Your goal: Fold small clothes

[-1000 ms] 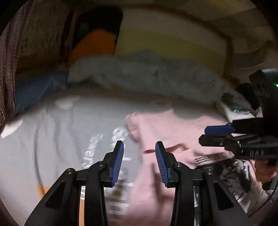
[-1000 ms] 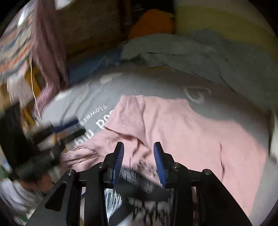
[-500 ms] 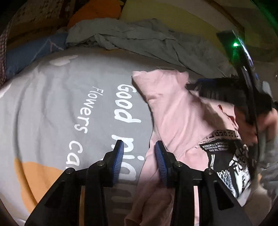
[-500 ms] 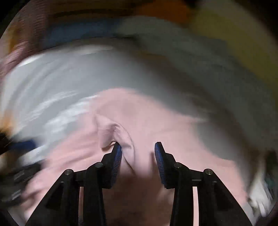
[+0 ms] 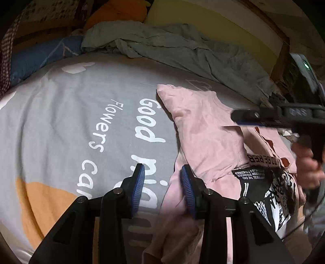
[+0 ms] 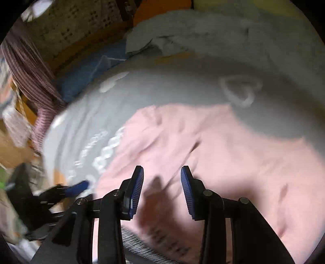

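Note:
A pink T-shirt (image 5: 205,130) with a black-and-white print (image 5: 270,190) lies crumpled on the grey bedspread (image 5: 71,113) lettered "Good night". My left gripper (image 5: 162,168) hangs open over the shirt's left edge. A fold of pink cloth sits by its right pad (image 5: 185,188), unpinched. In the left wrist view my right gripper (image 5: 243,119) hovers over the shirt's right half, with a hand (image 5: 308,168) on its grip. The right wrist view is blurred. There the right gripper (image 6: 162,169) is open above the pink shirt (image 6: 233,152), and the left gripper (image 6: 77,187) shows at lower left.
A rumpled grey-green garment (image 5: 182,44) lies along the far side of the bed. An orange cushion (image 5: 117,10) and a yellow striped one (image 5: 213,24) sit behind it. Blue bedding (image 5: 40,54) and a chequered cloth (image 5: 6,52) are at the far left.
The left gripper has dropped closer to the shirt's left edge. The right gripper has swung across the shirt from its printed front to plain pink cloth. Both jaws look unchanged.

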`<state>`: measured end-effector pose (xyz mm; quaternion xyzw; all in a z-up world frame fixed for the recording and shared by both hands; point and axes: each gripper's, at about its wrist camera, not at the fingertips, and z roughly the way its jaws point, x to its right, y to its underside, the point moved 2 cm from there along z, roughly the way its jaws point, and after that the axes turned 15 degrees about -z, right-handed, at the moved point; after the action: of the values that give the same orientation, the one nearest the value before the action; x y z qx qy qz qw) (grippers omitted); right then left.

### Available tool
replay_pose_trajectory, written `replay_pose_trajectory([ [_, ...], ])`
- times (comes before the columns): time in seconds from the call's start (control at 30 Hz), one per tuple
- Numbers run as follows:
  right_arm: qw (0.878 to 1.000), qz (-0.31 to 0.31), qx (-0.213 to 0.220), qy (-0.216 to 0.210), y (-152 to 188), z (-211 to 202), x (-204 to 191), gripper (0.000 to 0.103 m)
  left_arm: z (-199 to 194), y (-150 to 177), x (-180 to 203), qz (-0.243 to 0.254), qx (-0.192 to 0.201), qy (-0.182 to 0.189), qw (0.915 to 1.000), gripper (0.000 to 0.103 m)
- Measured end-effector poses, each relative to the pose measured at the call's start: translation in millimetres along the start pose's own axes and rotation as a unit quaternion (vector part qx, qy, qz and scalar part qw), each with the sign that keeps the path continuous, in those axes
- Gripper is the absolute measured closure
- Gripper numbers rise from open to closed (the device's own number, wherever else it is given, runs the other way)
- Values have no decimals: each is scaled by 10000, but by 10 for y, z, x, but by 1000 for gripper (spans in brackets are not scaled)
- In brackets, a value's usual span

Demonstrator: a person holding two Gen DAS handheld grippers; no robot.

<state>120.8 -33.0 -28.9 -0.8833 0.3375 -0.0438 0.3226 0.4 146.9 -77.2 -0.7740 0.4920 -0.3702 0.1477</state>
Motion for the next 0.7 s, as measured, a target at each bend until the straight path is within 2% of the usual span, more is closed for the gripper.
replay_pose_trajectory([
  [0.07, 9993, 267, 90, -258, 149, -22, -100, 64, 7, 7, 6, 46, 20, -40, 10000, 67],
  [0.13, 9994, 222, 128, -228, 289, -72, -208, 64, 11, 16, 19, 78, 39, -82, 9999, 67],
  [0.17, 9997, 83, 181, -148, 342, -91, -302, 79, 14, 15, 19, 86, 45, -96, 9999, 67],
  [0.2, 9996, -85, 223, -117, 365, -109, -378, 103, 12, 19, 21, 85, 50, -105, 9999, 67],
  [0.23, 9994, -287, 214, -15, 401, -94, -442, 103, 9, 18, 21, 65, 55, -104, 9999, 67],
  [0.27, 9986, -375, 262, 280, 452, -121, -493, 103, -4, 24, 19, 27, 59, -93, 9999, 67],
  [0.33, 9980, -227, 369, 463, 554, -220, -487, 103, -66, 34, 19, -41, 24, 11, 10000, 67],
  [0.43, 9967, 107, 430, 684, 742, -370, -379, 103, -274, 112, 56, -224, -71, 602, 9979, 66],
  [0.5, 9960, 152, 374, 795, 846, -425, -309, 103, -421, 219, 89, -173, -13, 735, 9971, 58],
  [0.53, 9956, 135, 342, 866, 926, -481, -303, 103, -467, 279, 95, -146, -4, 701, 9974, 52],
  [0.63, 9950, 292, 538, 783, 1114, -681, -233, 98, -489, 459, 53, -187, -110, 428, 9989, 52],
  [0.7, 9922, 531, 747, 847, 1304, -876, -160, 86, -471, 527, 13, -254, -139, 207, 9994, 52],
])
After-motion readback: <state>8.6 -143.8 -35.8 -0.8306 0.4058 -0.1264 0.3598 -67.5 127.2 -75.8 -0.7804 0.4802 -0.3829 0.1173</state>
